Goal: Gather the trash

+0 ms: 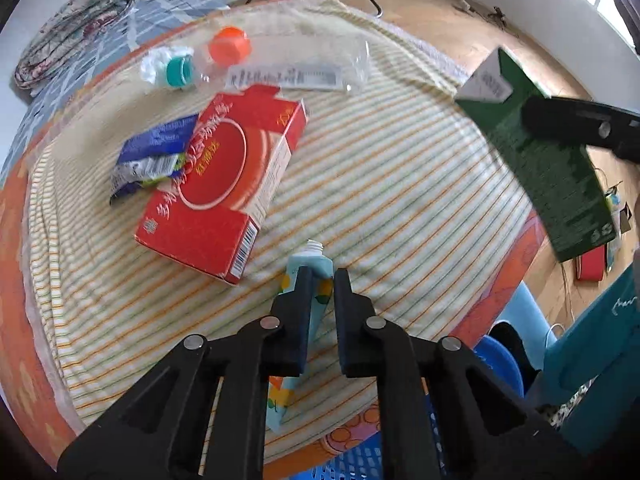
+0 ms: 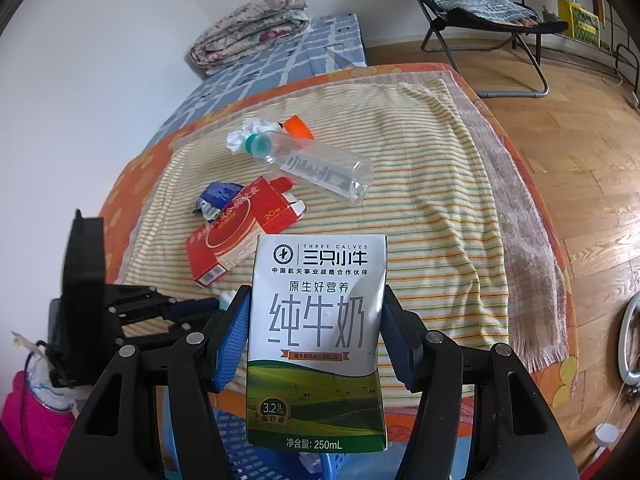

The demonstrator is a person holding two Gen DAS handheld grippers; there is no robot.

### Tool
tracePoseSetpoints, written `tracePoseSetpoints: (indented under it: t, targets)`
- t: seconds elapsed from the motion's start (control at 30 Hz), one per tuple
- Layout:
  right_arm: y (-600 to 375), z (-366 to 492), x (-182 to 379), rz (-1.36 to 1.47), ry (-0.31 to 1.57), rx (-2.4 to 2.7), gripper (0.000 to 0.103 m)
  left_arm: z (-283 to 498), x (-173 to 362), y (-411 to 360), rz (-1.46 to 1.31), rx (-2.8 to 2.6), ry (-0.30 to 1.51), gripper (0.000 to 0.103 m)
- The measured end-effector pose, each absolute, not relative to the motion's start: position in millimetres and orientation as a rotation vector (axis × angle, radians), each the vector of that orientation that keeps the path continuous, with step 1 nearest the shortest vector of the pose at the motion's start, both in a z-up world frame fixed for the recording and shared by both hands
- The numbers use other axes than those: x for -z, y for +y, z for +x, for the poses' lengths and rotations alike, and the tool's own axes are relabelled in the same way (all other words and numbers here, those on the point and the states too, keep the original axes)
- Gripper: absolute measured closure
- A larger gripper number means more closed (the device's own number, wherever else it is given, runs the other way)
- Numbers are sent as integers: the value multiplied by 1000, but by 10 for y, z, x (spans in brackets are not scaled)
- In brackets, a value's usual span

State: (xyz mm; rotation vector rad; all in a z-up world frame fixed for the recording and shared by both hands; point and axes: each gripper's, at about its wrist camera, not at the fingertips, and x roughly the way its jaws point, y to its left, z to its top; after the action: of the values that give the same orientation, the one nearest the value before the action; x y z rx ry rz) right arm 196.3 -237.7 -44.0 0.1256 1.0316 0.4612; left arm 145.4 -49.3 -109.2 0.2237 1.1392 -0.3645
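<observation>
Left tool [image 1: 319, 276] clenched on tube [image 1: 310, 264], pinched near neck for lifting off striped towel [image 1: 400, 184], just beside red box [image 1: 224, 188]. Right tool [image 2: 316, 316] grasping milk carton [image 2: 318, 340] upright, above blue basket [image 2: 256, 460], likely for dropping in. Bottle [image 2: 320, 168] beyond red box, uncollected.

Striped towel [image 2: 420, 184] over orange sheet [image 2: 132, 176]; folded floral quilt [image 2: 252, 24] behind; folding chair [image 2: 480, 12] on wood floor [image 2: 580, 132].

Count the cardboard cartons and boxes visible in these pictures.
2. A flat red cardboard box lies on the striped yellow towel; a green-and-white milk carton is clamped in the right gripper. Others may be hidden.
</observation>
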Motion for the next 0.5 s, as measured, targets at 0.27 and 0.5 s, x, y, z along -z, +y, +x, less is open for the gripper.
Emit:
tracePoseSetpoints:
  t: [0.27, 0.5]
  targets:
    - [-2385, 1948, 435, 128, 1032, -463, 43, 1448, 1239, -502, 350, 266, 1154, 69]
    - [-2388, 1949, 440, 135, 1038, -466, 43, 1370, 1316, -480, 373, 256, 1204, 39]
